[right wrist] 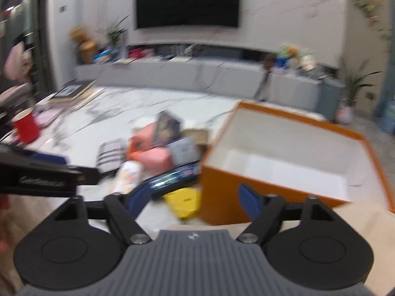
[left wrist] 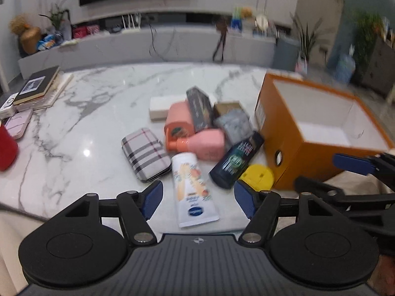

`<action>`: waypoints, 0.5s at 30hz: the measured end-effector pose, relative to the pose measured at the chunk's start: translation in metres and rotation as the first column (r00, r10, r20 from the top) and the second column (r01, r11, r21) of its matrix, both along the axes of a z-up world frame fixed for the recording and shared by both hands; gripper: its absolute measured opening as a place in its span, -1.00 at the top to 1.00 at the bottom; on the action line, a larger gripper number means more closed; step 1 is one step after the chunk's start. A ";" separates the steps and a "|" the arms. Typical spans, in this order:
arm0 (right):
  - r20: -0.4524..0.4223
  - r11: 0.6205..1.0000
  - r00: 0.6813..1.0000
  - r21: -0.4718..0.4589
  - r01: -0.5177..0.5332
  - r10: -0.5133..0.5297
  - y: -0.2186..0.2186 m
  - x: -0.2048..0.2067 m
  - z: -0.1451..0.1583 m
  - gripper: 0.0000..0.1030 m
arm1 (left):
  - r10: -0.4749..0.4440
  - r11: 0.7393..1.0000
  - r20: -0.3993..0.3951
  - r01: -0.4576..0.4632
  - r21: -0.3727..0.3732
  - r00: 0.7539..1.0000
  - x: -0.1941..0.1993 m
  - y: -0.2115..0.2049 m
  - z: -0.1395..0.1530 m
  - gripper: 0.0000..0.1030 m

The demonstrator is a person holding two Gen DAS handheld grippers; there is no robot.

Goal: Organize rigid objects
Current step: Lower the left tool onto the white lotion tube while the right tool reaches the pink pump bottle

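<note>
A pile of rigid items lies on the marble table [left wrist: 98, 103]: a plaid case [left wrist: 145, 155], a white lotion tube [left wrist: 192, 190], a dark bottle [left wrist: 237, 160], a yellow lid [left wrist: 258, 176], two pink bottles [left wrist: 205, 144] and a dark carton [left wrist: 200, 108]. An open orange box [left wrist: 296, 148] with a white inside stands to their right. My left gripper [left wrist: 198, 201] is open above the near end of the tube, its pads clear of it. My right gripper [right wrist: 195, 197] is open and holds nothing, hovering before the orange box [right wrist: 222, 192] and the yellow lid [right wrist: 184, 202].
Books [left wrist: 39, 86], a pink case [left wrist: 18, 123] and a red cup [left wrist: 6, 148] sit at the table's left. The table's near edge runs just under the grippers. A grey TV console [left wrist: 148, 44] with plants stands beyond the table.
</note>
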State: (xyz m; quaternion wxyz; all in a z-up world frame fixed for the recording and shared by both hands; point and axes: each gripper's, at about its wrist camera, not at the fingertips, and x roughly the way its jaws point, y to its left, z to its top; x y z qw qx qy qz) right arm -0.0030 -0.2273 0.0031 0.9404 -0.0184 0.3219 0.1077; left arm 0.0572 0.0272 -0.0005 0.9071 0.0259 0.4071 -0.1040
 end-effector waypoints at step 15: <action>-0.146 0.977 0.968 -0.024 -0.211 0.206 0.067 0.093 -0.043 0.30 | 0.073 0.993 -0.305 -0.099 -0.070 0.949 0.098 0.016 -0.039 -0.35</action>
